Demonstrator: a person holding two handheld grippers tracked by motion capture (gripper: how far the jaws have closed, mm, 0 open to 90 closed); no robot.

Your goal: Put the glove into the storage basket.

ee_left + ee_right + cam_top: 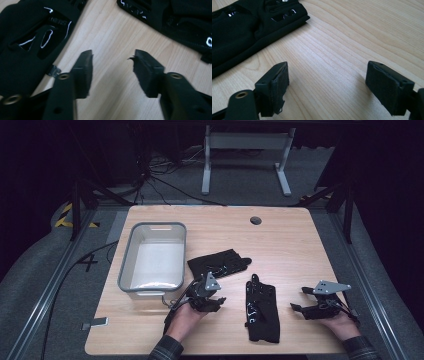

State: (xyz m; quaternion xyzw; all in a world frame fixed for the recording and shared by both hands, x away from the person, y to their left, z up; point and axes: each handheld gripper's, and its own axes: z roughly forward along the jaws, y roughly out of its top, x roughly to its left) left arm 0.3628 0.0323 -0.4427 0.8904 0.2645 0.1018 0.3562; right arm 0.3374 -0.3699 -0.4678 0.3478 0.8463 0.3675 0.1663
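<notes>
Two black gloves [262, 307] lie on a wooden table [300, 245] between the left gripper [212, 301] and right gripper [299, 299], both open, holding nothing.

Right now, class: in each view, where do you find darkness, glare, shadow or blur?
High view: the room around the pale wooden table is dark. Left gripper view: the black fabric glove with white markings looks soft and blurred. Right gripper view: glossy patches glint on the other black glove, and the pads cast shadows on the wood.

two black gloves [261, 307] lie on the wooden table [290, 245] between the left gripper [212, 302] and right gripper [300, 300].
</notes>
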